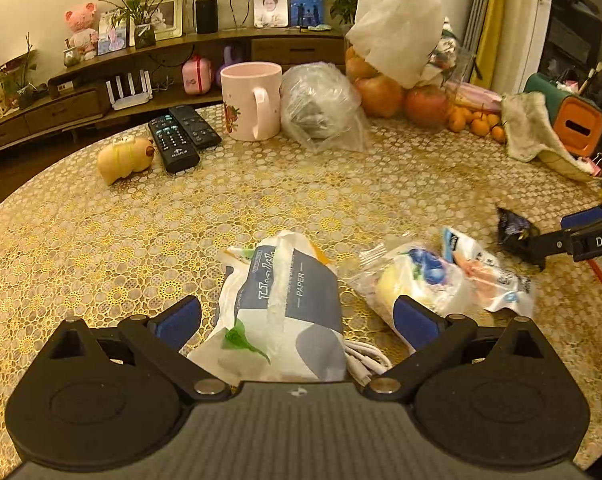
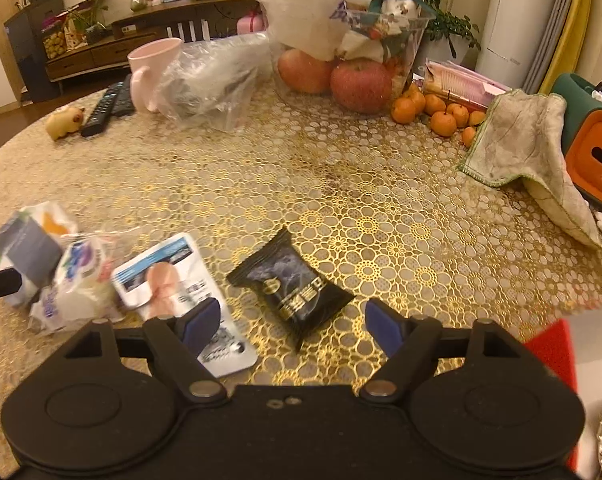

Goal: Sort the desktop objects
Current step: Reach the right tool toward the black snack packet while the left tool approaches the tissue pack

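**Two open claws over a cluttered round table**

Gold flower-patterned cloth covers the round table (image 2: pixel 341 184), with a low wooden shelf unit (image 1: pixel 61 108) against the far wall.

Left claw (image 1: pixel 297 320) stands wide open, its blue pads on either side of a tissue pack (image 1: pixel 285 304) that lies on the cloth between them; neither pad visibly presses on it. A white cable (image 1: pixel 365 360) lies just beside the pack's near right corner. Right of the pack sit a crumpled clear bag with blue print (image 1: pixel 417 280) and a white snack packet (image 1: pixel 481 276).

Right claw (image 2: pixel 293 326) is also wide open and holds nothing; a black snack packet (image 2: pixel 293 284) lies on the cloth just beyond the gap between its pads, and its left pad overlaps the white packet.

Farther off stand a pink mug (image 1: pixel 253 100), two remote controls (image 1: pixel 181 136), a clear plastic bag (image 1: pixel 321 108), apples (image 2: pixel 361 84), small oranges (image 2: pixel 441 116) and a dishcloth (image 2: pixel 521 140) draped at the far right.
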A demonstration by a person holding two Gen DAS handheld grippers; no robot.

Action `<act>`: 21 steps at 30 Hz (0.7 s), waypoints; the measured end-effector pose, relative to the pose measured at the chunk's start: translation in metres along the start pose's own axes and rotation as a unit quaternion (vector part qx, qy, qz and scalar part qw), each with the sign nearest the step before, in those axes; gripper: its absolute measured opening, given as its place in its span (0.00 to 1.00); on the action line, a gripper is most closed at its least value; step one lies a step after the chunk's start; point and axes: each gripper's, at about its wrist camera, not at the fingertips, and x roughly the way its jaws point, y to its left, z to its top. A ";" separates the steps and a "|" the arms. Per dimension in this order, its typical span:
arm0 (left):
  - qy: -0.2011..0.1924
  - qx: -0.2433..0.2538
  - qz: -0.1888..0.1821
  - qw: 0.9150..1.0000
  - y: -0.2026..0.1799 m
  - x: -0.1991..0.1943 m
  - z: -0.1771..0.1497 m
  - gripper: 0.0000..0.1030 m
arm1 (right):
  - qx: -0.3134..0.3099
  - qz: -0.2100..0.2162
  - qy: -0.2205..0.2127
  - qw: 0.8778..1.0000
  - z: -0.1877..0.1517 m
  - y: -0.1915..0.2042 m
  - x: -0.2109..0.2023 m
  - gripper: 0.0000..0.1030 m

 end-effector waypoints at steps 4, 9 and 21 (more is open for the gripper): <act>0.009 -0.002 0.001 1.000 0.002 0.012 -0.002 1.00 | -0.001 -0.004 0.005 1.000 0.004 -0.003 0.015 0.76; 0.018 -0.005 0.002 1.000 0.004 0.023 -0.004 1.00 | -0.007 -0.003 0.011 1.000 0.005 -0.003 0.028 0.75; 0.019 -0.010 0.004 1.000 0.005 0.032 -0.007 0.88 | -0.017 -0.013 0.016 1.000 0.003 -0.001 0.040 0.63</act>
